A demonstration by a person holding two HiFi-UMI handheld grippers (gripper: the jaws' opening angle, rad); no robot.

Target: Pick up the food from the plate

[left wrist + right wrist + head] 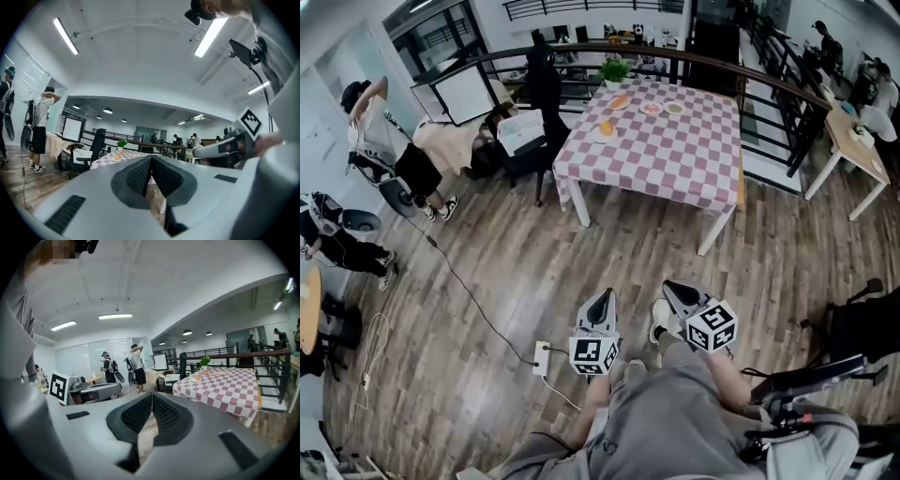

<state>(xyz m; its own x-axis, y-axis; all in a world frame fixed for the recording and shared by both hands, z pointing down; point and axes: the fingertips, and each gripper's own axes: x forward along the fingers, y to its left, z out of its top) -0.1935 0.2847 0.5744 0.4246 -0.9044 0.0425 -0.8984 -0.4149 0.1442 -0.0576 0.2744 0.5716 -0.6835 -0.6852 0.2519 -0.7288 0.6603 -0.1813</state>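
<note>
Though your left gripper and right gripper are pressed together and empty, the round orange food on its white plate looks light and soft: pinch its sides gently.

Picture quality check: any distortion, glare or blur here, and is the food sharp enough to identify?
Head view: strong fisheye bend, even light, sheen on the floor; food on the table is only small orange blobs. Left gripper view: dark round vignette, ceiling strip light blown out. Right gripper view: same vignette, table small but sharp.
</note>
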